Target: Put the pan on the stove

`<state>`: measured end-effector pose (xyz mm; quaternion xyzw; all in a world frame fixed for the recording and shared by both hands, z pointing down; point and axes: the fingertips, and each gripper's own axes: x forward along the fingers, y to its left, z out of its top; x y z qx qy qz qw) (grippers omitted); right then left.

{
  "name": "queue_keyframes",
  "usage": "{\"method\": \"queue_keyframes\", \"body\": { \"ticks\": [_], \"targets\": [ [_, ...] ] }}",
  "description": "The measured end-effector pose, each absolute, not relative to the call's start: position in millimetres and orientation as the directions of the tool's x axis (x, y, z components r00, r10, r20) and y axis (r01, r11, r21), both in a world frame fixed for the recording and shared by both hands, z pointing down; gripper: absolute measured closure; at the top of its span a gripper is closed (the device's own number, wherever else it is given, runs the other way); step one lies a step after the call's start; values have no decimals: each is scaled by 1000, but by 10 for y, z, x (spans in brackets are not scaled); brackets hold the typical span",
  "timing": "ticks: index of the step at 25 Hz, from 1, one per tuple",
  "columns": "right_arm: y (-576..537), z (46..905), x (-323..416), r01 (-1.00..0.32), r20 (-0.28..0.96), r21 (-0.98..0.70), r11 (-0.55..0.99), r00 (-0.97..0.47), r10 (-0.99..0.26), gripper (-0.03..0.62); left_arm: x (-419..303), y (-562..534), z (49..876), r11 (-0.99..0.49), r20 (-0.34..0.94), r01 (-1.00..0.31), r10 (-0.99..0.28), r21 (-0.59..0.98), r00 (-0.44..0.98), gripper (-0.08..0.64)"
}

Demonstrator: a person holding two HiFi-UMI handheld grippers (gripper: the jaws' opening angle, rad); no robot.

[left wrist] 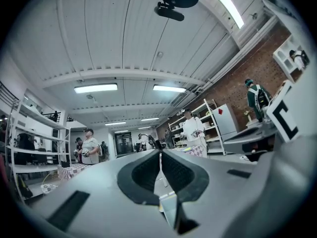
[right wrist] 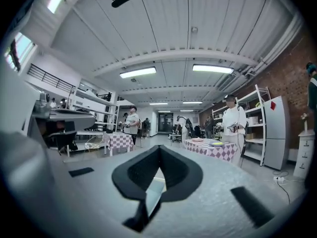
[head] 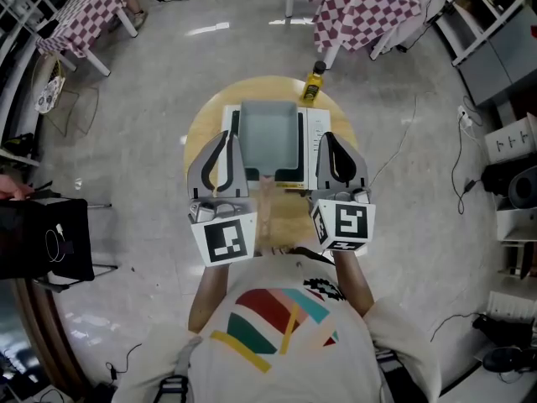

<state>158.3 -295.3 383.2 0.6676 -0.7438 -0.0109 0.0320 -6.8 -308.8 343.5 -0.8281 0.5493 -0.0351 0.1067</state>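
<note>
The left gripper (left wrist: 160, 153) has its two jaws pressed together, the dark pads meeting along one line, and nothing is between them. The right gripper (right wrist: 159, 148) is the same: jaws closed on each other and empty. Both gripper views look over the room and up to the ceiling, not down at the table. In the head view the left gripper (head: 226, 135) and the right gripper (head: 329, 135) are held side by side in front of the person's chest, well apart, each with its marker cube nearest to the body. Between them lies the pan (head: 268, 133), square and grey with a dark rim. It appears to sit on the white stove (head: 318, 128), with its pale handle (head: 267, 198) pointing toward the person. The stove stands on a round wooden table (head: 201, 117). A yellow bottle (head: 313, 83) stands at the far edge of the table, just beside the stove.
</note>
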Motion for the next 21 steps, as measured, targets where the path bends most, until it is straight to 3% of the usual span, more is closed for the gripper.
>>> {"method": "queue_keyframes", "body": {
  "ticks": [21],
  "targets": [
    [-2864, 3619, 1474, -987, -1, 100, 128, -128, -992, 594, -147, -3064, 3398, -368, -62, -907, -920, -205, 388, 548]
  ]
}}
